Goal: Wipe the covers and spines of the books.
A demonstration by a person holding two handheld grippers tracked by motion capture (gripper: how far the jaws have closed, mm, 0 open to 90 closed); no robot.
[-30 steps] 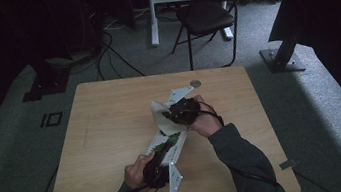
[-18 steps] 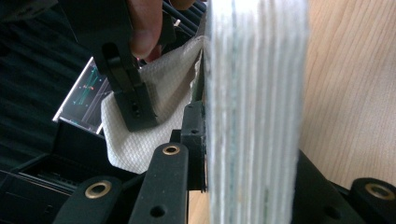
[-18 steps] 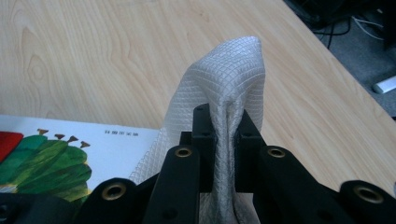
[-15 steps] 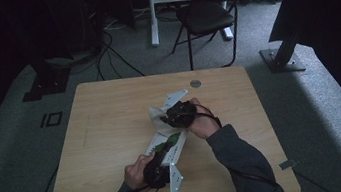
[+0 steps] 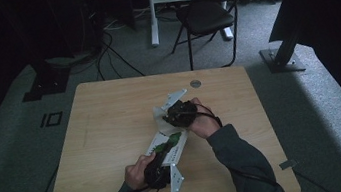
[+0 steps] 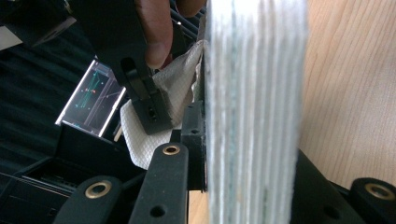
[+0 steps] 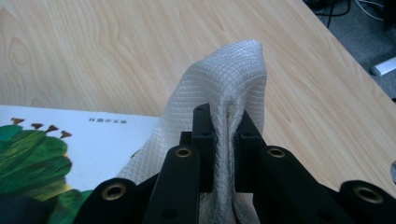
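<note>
1. The book [image 5: 166, 146] lies near my edge of the table [image 5: 110, 114], toward its middle.
2. My left gripper [image 6: 247, 154] is clamped on its page edges.
3. My right gripper [image 7: 225, 135] pinches the white cloth [image 7: 233, 74] at the book's far end.

The picture book [image 5: 169, 144] is a thick white board book with a green illustration and small dark print on its cover. It lies on the wooden worktop [image 5: 112, 129], its near end pinched between black jaws, so its stacked white page edges [image 6: 254, 112] face the left gripper view. The white cloth [image 7: 224, 93], a grid-textured wipe, is bunched and clamped between jaws; it rests against the book's far end.
</note>
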